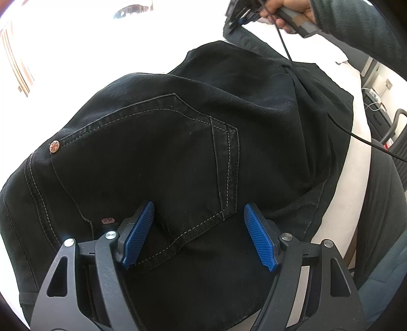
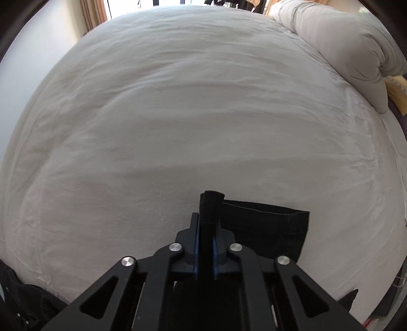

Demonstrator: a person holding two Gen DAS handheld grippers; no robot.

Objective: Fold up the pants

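Observation:
Black jeans (image 1: 178,142) lie on the white bed, back pocket and a copper rivet (image 1: 54,147) facing up in the left wrist view. My left gripper (image 1: 197,234) is open, its blue pads (image 1: 259,236) spread just over the pocket's lower corner, holding nothing. My right gripper (image 2: 204,244) is shut on a bunched fold of the black pants (image 2: 209,206) near the leg hem (image 2: 292,229), held just above the sheet. The right gripper also shows at the top right of the left wrist view (image 1: 239,17), held in a hand, gripping the far end of the pants.
The white bed sheet (image 2: 190,114) spreads wide ahead of the right gripper. A rolled white duvet (image 2: 343,43) lies at the far right. A black cable (image 1: 338,124) trails over the pants. The person's body and furniture stand at the bed's right edge (image 1: 356,178).

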